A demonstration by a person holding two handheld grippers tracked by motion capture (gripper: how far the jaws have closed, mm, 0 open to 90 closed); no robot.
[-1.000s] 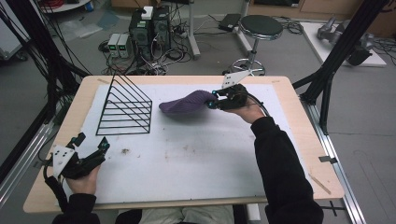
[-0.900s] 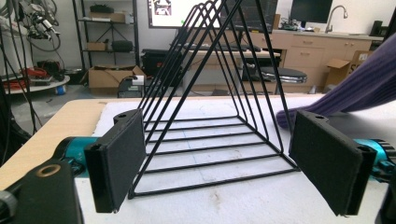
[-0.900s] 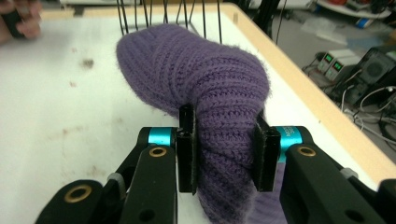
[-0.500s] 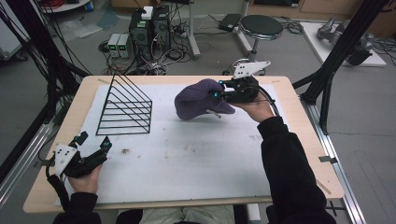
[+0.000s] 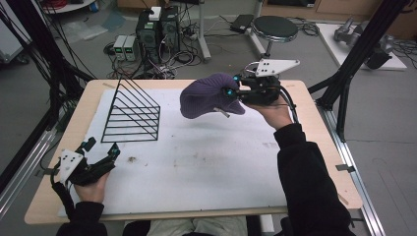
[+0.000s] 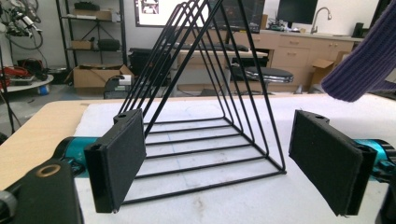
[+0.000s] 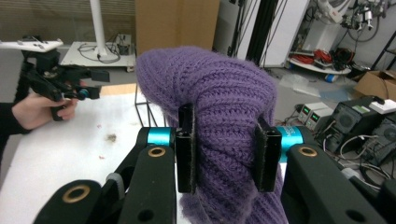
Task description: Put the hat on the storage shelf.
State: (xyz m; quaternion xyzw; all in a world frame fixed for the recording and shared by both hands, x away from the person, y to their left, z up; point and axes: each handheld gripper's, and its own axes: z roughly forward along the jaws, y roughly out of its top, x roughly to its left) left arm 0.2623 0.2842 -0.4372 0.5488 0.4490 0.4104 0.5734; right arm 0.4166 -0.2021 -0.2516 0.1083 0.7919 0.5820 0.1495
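Observation:
A purple knitted hat point(image 5: 209, 96) hangs above the far middle of the table, pinched by my right gripper point(image 5: 231, 92). Seen from the right gripper view, the hat point(image 7: 224, 121) bulges up between the two black pads point(image 7: 186, 148), which are shut on its fabric. A black wire triangular rack point(image 5: 133, 114) stands on the white mat at the far left. My left gripper point(image 5: 101, 155) rests open at the near left corner, pointing toward the rack. Through the left gripper view, the rack point(image 6: 205, 93) rises behind the wide-apart pads point(image 6: 119, 156), and the hat's edge point(image 6: 364, 60) enters at upper right.
A white mat point(image 5: 196, 167) covers most of the wooden table point(image 5: 314, 147). Black frame posts point(image 5: 354, 69) stand off the table's right side, and cables and computer boxes point(image 5: 157, 29) lie on the floor beyond its far edge. A stool point(image 5: 275, 27) stands behind.
My right gripper has lifted the purple hat off the mat and carried it upward and slightly left. The left gripper has stayed put.

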